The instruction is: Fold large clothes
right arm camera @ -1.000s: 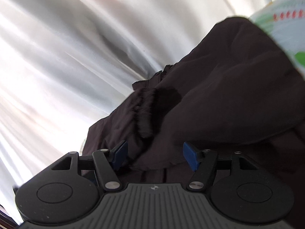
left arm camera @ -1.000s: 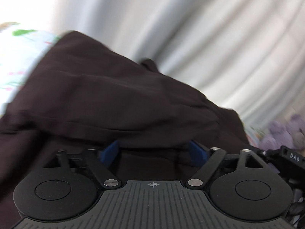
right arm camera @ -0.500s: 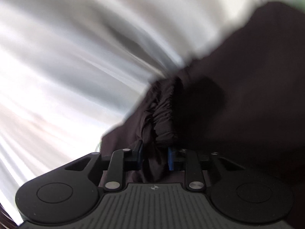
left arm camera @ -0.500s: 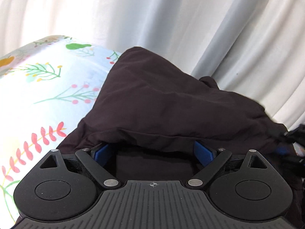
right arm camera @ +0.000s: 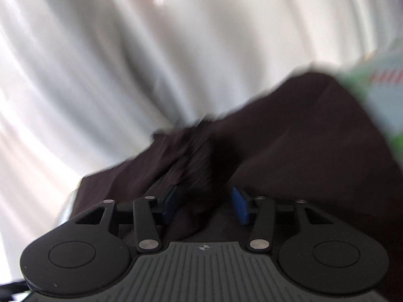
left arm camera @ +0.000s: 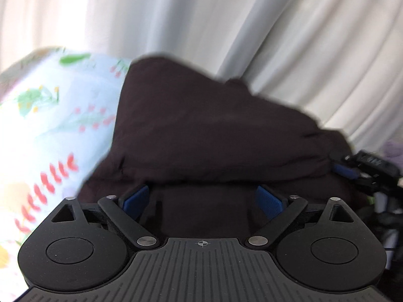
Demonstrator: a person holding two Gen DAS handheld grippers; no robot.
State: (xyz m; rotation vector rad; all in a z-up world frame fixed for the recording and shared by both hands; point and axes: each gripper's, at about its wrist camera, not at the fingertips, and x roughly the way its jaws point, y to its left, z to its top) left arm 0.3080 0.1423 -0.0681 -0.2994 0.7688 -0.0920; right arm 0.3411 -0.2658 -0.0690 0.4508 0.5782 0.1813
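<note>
mid-fold, the dark garment (left arm camera: 214,130) lies bunched on the floral bed (left arm camera: 50,115), unheld by the wide-open left tool (left arm camera: 202,198) and the part-open right tool (right arm camera: 205,201) straddling a gathered ridge; an edge must next be gripped.

Home bedroom: floral bedsheet (left arm camera: 50,125), white curtains (left arm camera: 252,37).

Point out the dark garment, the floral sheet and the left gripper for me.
dark garment (left arm camera: 214,130), left wrist view, upper folded layer.
floral sheet (left arm camera: 58,125), left wrist view, bare printed area.
left gripper (left arm camera: 202,201), left wrist view, midway between fingertips.
</note>
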